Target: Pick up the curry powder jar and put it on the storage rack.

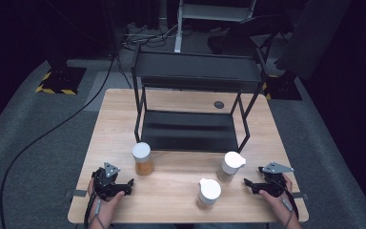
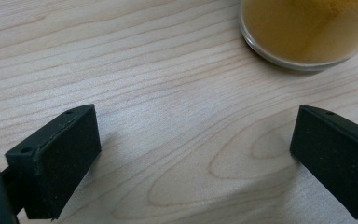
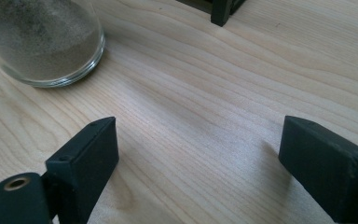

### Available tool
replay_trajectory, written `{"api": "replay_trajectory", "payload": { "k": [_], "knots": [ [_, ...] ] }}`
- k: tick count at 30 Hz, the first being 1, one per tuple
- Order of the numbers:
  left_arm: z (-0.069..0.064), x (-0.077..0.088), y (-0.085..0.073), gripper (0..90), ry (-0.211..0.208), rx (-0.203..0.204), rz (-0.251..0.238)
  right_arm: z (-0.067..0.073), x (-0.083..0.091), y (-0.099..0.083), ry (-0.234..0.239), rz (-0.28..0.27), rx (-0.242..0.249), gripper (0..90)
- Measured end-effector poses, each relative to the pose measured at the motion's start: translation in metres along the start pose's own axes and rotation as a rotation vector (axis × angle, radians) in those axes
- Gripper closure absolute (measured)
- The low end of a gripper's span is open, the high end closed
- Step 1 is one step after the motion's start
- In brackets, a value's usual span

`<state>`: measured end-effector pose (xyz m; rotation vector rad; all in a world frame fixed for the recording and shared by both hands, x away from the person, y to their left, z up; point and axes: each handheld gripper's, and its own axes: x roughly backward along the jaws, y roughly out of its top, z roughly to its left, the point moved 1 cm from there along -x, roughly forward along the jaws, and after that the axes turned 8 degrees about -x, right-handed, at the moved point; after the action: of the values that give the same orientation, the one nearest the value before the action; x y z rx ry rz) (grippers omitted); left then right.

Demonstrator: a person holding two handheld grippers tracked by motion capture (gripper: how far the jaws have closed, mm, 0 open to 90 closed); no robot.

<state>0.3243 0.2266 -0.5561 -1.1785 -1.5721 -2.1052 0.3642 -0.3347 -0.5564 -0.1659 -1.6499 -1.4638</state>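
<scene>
Both tongs gape wide and hold nothing: left gripper [image 1: 124, 185] low near the amber jar [image 1: 142, 159], right gripper [image 1: 250, 183] near the grey-powder jar [image 1: 229, 167]. Best to square each jar between the pads, then close gently below the lid.

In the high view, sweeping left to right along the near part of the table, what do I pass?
Left tongs → jar of orange powder with a white lid → near white-lidded jar → farther white-lidded jar with a spouted lid → right tongs. Both tongs are open, holding nothing.
</scene>
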Motion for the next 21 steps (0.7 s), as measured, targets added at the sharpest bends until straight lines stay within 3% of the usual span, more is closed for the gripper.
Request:
{"api": "replay_trajectory", "payload": {
  "k": [9,12,19,21],
  "knots": [
    [0.002,0.003,-0.002,7.7,0.002,0.000,-0.023,0.000,0.000,0.000,0.001,0.000,0.000,11.9],
    [0.005,0.006,-0.002,7.5,0.004,0.017,-0.040,0.000,0.000,0.000,0.001,0.000,-0.001,11.9],
    [0.005,0.021,0.003,7.3,0.004,0.016,-0.120,0.000,0.000,0.000,0.001,0.000,-0.001,11.9],
    [0.005,0.025,0.004,7.2,-0.016,0.029,-0.156,0.000,0.000,0.000,0.002,0.000,0.000,11.9]
  ]
}}
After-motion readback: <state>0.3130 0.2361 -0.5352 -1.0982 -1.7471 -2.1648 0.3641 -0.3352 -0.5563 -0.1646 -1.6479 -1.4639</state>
